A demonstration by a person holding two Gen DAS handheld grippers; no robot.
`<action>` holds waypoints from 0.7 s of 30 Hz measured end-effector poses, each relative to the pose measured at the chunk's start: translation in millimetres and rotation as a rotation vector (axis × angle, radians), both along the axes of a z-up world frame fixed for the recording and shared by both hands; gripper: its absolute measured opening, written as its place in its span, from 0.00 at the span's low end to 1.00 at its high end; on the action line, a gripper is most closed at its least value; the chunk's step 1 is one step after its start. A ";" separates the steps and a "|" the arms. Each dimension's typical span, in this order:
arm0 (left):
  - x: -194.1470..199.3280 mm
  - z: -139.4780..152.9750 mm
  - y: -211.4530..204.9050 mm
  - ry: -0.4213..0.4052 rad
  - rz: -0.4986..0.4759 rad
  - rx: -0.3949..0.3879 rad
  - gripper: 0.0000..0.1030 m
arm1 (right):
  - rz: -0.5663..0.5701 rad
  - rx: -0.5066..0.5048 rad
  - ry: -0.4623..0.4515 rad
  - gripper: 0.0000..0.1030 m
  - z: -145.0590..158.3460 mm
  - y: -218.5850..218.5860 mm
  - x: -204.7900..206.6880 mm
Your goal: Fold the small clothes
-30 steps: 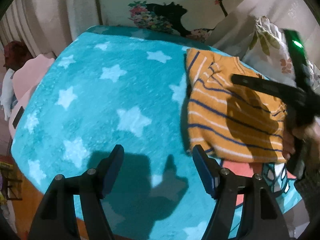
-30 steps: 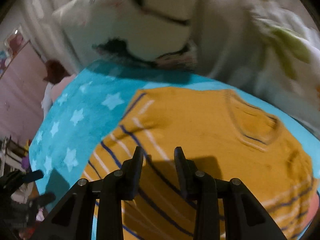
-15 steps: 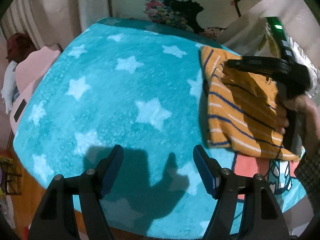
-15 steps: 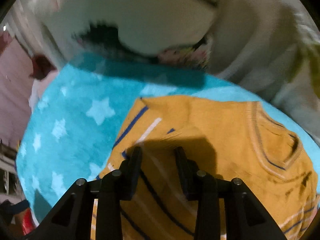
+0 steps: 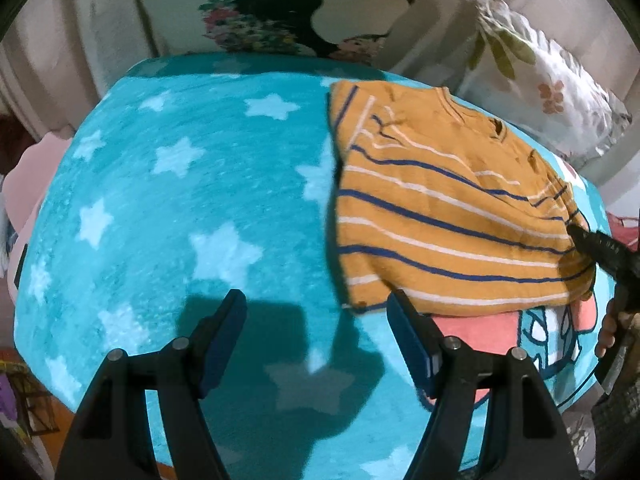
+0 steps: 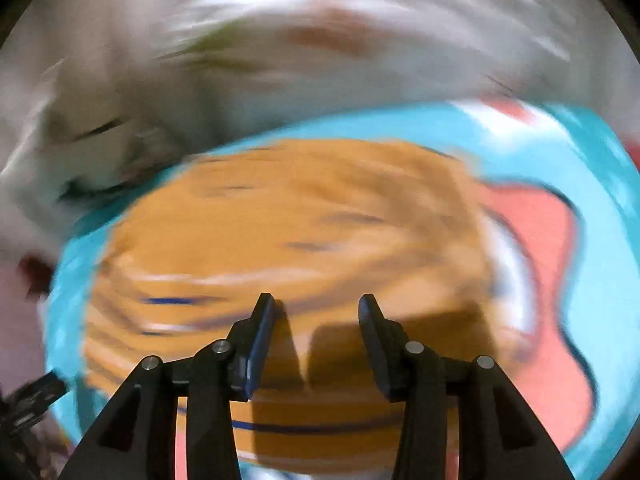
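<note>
I am working over the star-print blanket (image 5: 192, 200), which is covering the whole surface. The orange striped shirt (image 5: 440, 216) is lying on its right half, already narrowed into a rough rectangle, collar toward the far pillows (image 5: 552, 80).

Step in hand, as I judge it: taking the right edge for the next fold. To do it well I am aiming to pinch both layers at the hem corner and carry them over low, keeping stripes aligned.

My left hand-held gripper (image 5: 316, 332) is hovering wide, holding nothing, just beside the shirt's near corner. My right hand-held gripper (image 6: 316, 320) is spread apart over the cloth; the view is blurred.

Versus half a second ago: the right one has swung from the shirt's top to its right edge and widened.
</note>
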State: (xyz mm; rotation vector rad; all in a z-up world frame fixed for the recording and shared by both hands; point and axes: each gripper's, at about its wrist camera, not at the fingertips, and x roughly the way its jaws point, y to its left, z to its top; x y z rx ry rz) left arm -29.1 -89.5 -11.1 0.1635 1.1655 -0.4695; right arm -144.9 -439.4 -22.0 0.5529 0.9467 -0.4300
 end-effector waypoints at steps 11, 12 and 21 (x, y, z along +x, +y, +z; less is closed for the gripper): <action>-26.8 14.3 -36.0 -0.038 -0.049 0.038 0.71 | -0.211 -0.005 -0.064 0.49 17.4 -44.2 -61.2; -30.1 15.2 -38.4 -0.041 -0.047 0.042 0.71 | -0.193 -0.020 -0.068 0.50 21.2 -40.6 -57.9; -59.6 16.6 -56.5 -0.051 -0.017 0.067 0.72 | 0.066 -0.135 -0.046 0.57 30.7 10.4 -40.3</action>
